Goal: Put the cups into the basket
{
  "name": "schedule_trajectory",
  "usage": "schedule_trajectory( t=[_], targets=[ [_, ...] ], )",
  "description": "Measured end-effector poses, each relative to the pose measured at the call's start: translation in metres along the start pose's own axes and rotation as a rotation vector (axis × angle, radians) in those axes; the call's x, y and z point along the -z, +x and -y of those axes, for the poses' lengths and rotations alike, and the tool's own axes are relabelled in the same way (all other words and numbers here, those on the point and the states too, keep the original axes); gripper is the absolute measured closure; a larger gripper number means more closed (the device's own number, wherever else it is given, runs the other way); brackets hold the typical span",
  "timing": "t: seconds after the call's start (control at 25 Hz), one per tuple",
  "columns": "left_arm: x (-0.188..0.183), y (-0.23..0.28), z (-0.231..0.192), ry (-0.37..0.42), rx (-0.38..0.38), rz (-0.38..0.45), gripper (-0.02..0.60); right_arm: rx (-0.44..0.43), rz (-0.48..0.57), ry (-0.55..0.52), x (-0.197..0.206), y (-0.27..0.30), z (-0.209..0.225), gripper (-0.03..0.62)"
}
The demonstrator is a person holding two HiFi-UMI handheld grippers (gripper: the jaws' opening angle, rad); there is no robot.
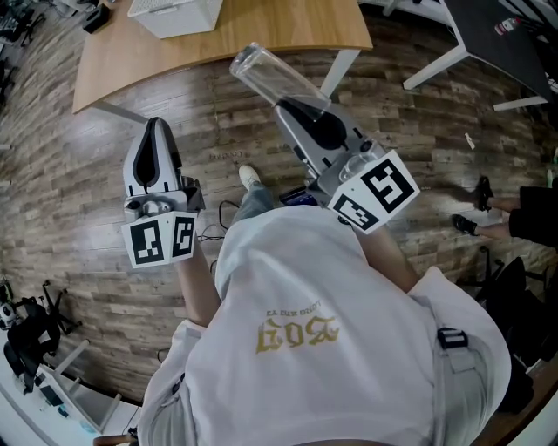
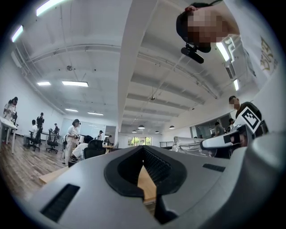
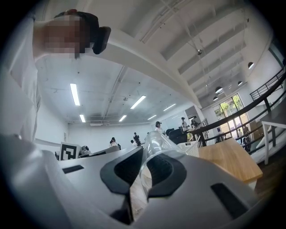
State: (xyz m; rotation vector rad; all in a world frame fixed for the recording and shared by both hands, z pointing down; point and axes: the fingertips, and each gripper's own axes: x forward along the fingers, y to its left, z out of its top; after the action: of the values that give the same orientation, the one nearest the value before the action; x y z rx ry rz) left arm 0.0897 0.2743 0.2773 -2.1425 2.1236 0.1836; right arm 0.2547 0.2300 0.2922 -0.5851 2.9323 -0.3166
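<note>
The right tool (image 1: 292, 109) is clamped on one end of a clear cup (image 1: 261, 74). The cup hangs in the air just in front of the desk (image 1: 261, 35), with its other end pointing at the desk. It looks light, thin and smooth. It could slip, and a hard squeeze might crack it, so a soft hold low on its side seems best.

The left tool (image 1: 157, 131) is also in front of the desk, with its jaws together and nothing in them.

The white basket (image 1: 174, 16) sits on the far part of the desk. The desk's near edge and the basket's wall stand in the way, so the cup must go up and over them.
</note>
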Motion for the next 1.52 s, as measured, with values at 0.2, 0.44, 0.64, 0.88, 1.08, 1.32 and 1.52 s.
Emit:
schedule_trajectory(
  t=[0.2,0.44,0.64,0.88,1.08,1.32,1.52],
  targets=[
    [0.007,0.040,-0.028,-0.011,0.016,0.008,0.575,0.046,0.011,-0.019,-0.005,0.036,0.027,0.563],
    [0.010,0.079,-0.071,-0.020,0.032,0.007,0.575,0.077,0.014,-0.020,-0.011,0.085,0.049,0.563],
    [0.017,0.104,-0.100,-0.027,0.050,0.005,0.575,0.093,0.014,-0.029,-0.011,0.121,0.060,0.563],
    [0.030,0.126,-0.136,-0.043,0.059,-0.016,0.575,0.105,-0.005,-0.030,-0.005,0.165,0.068,0.563],
    [0.038,0.139,-0.159,-0.050,0.055,-0.012,0.575,0.101,-0.015,-0.038,0.000,0.192,0.075,0.563],
    [0.040,0.162,-0.174,-0.063,0.058,-0.008,0.575,0.087,-0.038,-0.043,0.000,0.217,0.091,0.563],
    [0.040,0.191,-0.190,-0.049,0.050,-0.010,0.575,0.076,-0.040,-0.029,-0.001,0.243,0.113,0.563]
  ],
)
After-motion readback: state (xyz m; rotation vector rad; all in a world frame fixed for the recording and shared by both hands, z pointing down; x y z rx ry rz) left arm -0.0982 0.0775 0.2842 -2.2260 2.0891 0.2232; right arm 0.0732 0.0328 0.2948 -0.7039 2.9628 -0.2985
